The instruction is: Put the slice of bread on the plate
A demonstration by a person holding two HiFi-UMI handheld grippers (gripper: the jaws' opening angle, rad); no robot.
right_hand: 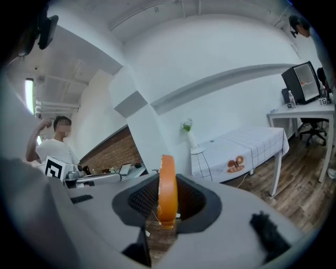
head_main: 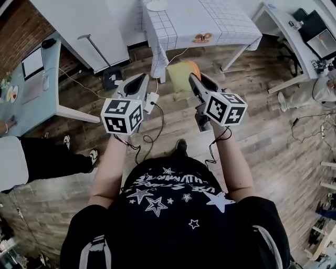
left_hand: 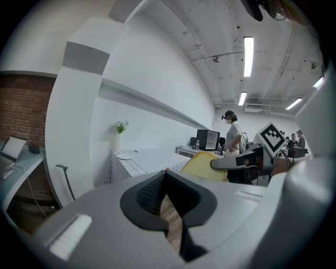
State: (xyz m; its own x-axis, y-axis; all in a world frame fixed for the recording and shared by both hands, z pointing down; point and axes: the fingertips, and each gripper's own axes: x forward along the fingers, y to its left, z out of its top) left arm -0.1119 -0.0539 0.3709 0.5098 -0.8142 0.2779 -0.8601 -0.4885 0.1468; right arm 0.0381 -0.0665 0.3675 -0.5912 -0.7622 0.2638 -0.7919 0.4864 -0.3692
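A slice of bread (head_main: pixel 180 74), pale yellow with an orange crust, stands on edge between the jaws of my right gripper (head_main: pixel 192 80), which is shut on it. In the right gripper view the bread (right_hand: pixel 167 189) shows edge-on between the dark pads. The left gripper view shows the bread's (left_hand: pixel 202 165) flat side off to the right. My left gripper (head_main: pixel 140 80) is held level beside it, shut with nothing in it (left_hand: pixel 166 182). The white plate (head_main: pixel 156 5) lies on a table with a checked white cloth (head_main: pixel 226 21), ahead of both grippers. It also appears as the plate (left_hand: pixel 125 155) (right_hand: pixel 197 151) beside a vase.
A light blue desk (head_main: pixel 31 89) stands at the left, and someone's legs (head_main: pixel 50 157) are beside it. A desk with a monitor (head_main: pixel 315 31) fills the upper right. Cables and a power strip (head_main: pixel 152 100) lie on the wooden floor. People stand in the background (left_hand: pixel 233 134).
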